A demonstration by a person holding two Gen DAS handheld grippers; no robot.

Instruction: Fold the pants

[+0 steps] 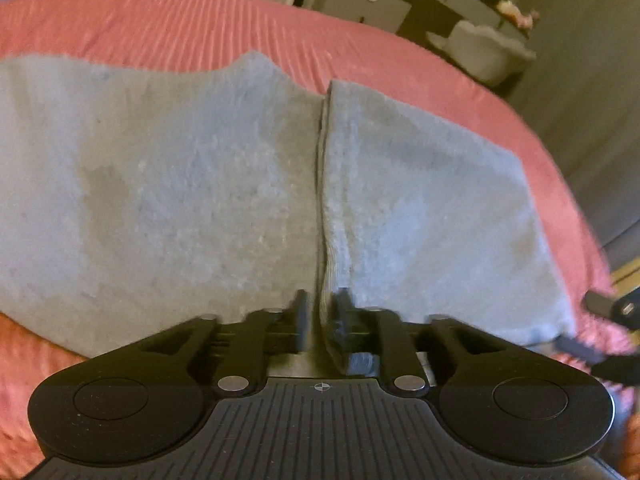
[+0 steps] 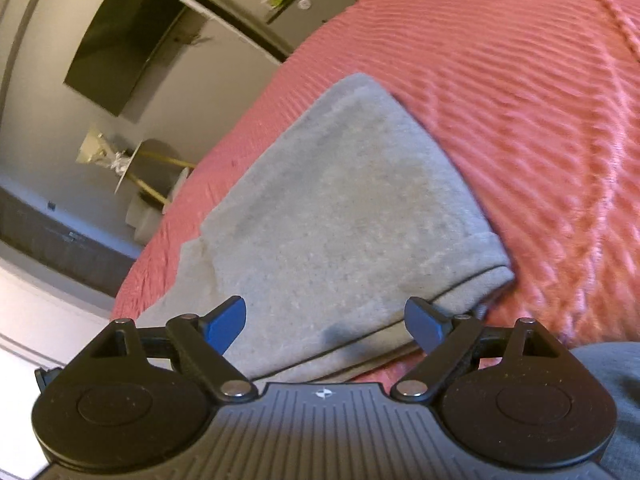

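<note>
Grey fleece pants (image 1: 180,184) lie on a pink ribbed bedspread (image 1: 180,24), folded over with a layer edge (image 1: 322,184) running toward the camera. My left gripper (image 1: 322,320) is shut on that near edge of the pants. In the right wrist view the folded end of the pants (image 2: 344,216) lies flat, its hem (image 2: 480,276) at the right. My right gripper (image 2: 332,320) is open with blue pads (image 2: 230,318), just above the near edge of the pants, holding nothing. The right gripper's tip also shows in the left wrist view (image 1: 608,308) at the far right.
The bedspread (image 2: 520,100) extends right and far. Beyond the bed's edge are a dark dresser (image 1: 400,4), a grey bin (image 1: 480,52), a wall TV (image 2: 120,40) and a small table (image 2: 132,168). Grey clothing (image 2: 616,392) is at lower right.
</note>
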